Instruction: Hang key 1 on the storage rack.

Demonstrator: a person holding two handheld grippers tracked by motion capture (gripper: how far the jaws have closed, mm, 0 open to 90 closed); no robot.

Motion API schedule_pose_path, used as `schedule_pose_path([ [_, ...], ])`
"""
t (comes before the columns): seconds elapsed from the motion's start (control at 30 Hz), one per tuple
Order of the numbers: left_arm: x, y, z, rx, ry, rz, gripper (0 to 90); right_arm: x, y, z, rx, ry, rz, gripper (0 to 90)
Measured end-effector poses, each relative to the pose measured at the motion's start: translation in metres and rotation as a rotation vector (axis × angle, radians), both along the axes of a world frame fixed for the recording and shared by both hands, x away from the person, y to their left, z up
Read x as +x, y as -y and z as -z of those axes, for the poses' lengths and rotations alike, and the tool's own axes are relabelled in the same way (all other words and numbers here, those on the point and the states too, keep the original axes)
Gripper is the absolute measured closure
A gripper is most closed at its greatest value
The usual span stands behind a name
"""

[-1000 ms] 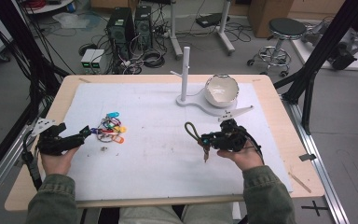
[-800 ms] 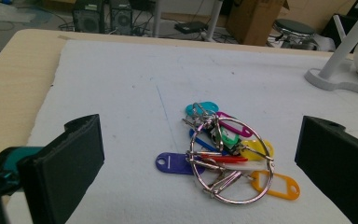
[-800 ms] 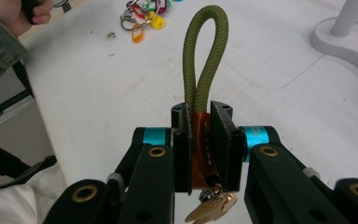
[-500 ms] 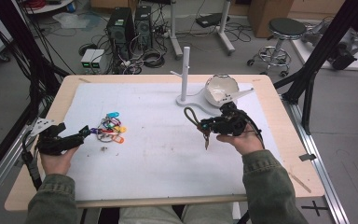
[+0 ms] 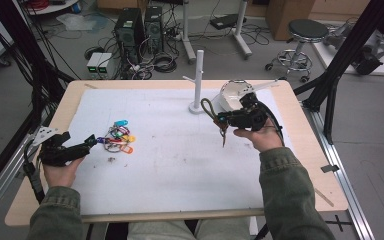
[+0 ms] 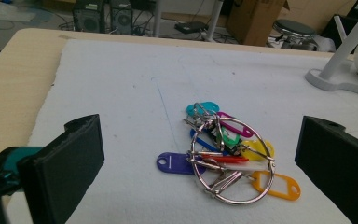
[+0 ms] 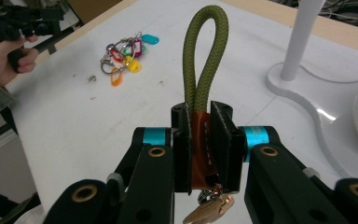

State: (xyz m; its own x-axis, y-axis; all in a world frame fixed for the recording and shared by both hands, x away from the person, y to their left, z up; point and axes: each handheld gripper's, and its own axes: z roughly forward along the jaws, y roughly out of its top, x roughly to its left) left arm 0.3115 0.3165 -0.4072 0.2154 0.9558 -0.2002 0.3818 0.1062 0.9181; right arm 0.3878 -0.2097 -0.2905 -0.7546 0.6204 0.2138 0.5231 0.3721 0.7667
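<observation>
My right claw (image 7: 200, 140) is clamped on the brown leather band of a keychain (image 7: 201, 135); its olive rope loop (image 7: 206, 51) stands up past my jaws and the brass keys (image 7: 209, 211) dangle below them. In the high view that claw (image 5: 223, 119) has risen off the white mat (image 5: 180, 165) and travelled toward the far side over the last second, so the loop now hangs in the air just beside the white peg stand (image 5: 198, 77), with the white bowl (image 5: 232, 95) right behind my hand. I judge that this puts me on the approach to hooking the loop over the stand's short side arm; the lift looks done, but the loop is not yet on anything. My left claw (image 5: 91, 142) has stayed where it was, jaws wide apart and holding nothing, pointed at the bunch of coloured key tags (image 6: 223, 154) on a metal ring, which lies untouched on the mat just ahead of it.
</observation>
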Motion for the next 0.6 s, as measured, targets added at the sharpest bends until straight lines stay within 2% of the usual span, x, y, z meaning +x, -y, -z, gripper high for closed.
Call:
schedule_pose_path([
  [0.6, 0.001, 0.0, 0.0, 0.002, -0.001, 0.001, 1.7, 0.036, -0.003, -0.018, -0.002, -0.004, 0.052, 79.3],
])
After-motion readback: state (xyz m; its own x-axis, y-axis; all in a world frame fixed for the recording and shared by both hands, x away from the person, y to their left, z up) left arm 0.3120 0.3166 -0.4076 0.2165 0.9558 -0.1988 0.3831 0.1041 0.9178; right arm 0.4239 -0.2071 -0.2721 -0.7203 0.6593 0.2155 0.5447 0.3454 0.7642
